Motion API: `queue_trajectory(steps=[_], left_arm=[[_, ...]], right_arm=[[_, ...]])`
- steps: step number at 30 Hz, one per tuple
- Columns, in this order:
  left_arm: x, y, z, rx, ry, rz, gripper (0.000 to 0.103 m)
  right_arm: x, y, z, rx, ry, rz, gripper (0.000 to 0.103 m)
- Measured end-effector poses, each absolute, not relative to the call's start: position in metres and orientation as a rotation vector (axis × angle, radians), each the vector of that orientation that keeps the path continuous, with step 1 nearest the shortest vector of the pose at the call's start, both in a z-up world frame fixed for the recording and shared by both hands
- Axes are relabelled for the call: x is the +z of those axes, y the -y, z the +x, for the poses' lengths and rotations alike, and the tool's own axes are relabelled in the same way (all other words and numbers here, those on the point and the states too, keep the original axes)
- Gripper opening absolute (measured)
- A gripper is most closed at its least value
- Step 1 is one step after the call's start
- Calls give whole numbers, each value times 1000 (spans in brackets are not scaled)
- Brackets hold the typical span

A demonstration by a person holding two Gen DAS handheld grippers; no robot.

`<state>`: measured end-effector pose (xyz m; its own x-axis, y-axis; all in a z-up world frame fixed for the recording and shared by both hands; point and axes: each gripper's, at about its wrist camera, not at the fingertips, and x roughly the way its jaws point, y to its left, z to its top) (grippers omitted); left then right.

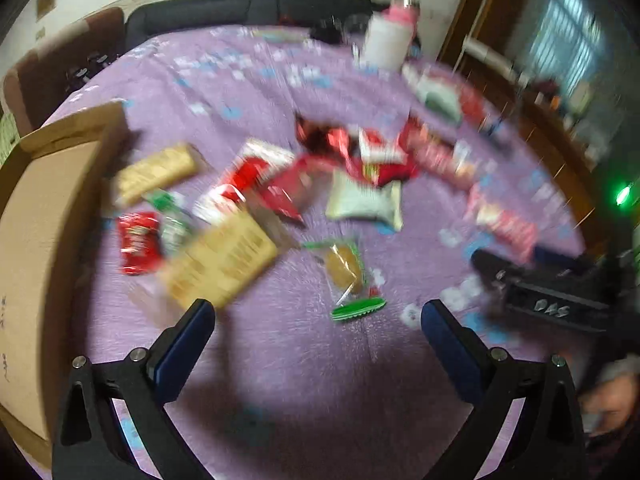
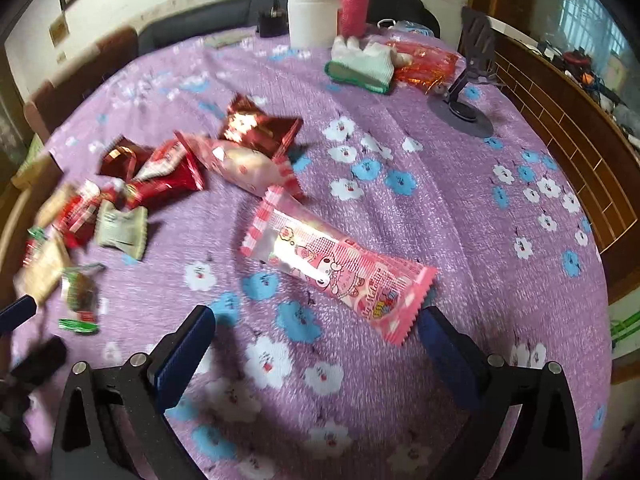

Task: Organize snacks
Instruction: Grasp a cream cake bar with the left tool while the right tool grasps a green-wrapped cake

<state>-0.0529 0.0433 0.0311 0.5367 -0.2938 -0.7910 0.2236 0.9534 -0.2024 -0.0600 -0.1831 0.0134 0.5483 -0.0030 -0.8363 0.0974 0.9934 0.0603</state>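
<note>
Snacks mostly unsorted, both tongs empty

Left tongs [image 1: 318, 312] spread wide, gripping nothing, hovering above the purple flowered cloth [image 1: 280, 360] just short of a small green-edged cookie packet [image 1: 346, 270]. Right tongs [image 2: 316, 320] likewise wide open and empty, with a long pink wafer packet [image 2: 336, 270] lying flat just ahead, its near end close to the right-hand finger [image 2: 444, 344] though contact cannot be told. Beyond, loose on the cloth: tan cracker packs [image 1: 220, 260], red packets [image 1: 138, 242], a pale pillow pack [image 1: 364, 200], a shiny red foil pack [image 2: 256, 126] and more, heaped and blurred. Cardboard box [image 1: 36, 240] at the left edge, probably the destination; inside hidden, so contents cannot be told. White tub [image 2: 312, 18], pink bottle [image 2: 348, 4], gloves [image 2: 360, 64] and phone stand [image 2: 464, 104] at the far side. Judging by the spread, nearly everything left to gather.
</note>
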Motion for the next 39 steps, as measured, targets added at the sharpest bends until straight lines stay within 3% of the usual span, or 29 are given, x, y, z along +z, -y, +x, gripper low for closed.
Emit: queue_trajectory(steps=[2,7,12,16,21,26,28,29,30,32,34,39], left_arm=[[51,-69,-64,-307,-856,-123,103],[86,-138,-80,-225,-673,-223,103],[109,-178,-89,-136,-572,-268,103],[99,-181,-82,-198,-635,-319,103],[73,-144,-75,-204,-745,-127,97],[63,-133,-74,-250,-774,-81,95],[60,-128,-71,-247,-792,-69,95],[57,-126,-67,-248,-805,-58,95],[54,-124,-64,-252,-816,-42,95],[47,-113,-61,-271,-844,-6,94],[40,-98,-55,-317,-870,42,83],[21,-68,-34,-364,-909,141,76]], right_arm=[[29,185,-72,-54,-911,115,102],[85,179,-128,-29,-511,68,102],[79,164,-101,81,-686,64,102],[66,138,-86,233,-772,117,100],[45,92,-70,369,-855,61,80],[34,56,-61,440,-891,23,76],[27,43,-57,450,-904,-5,59],[22,39,-53,443,-931,-16,37],[19,41,-51,427,-945,-15,32],[20,49,-52,426,-949,17,31],[21,59,-54,399,-953,35,31],[19,85,-56,384,-944,102,31]])
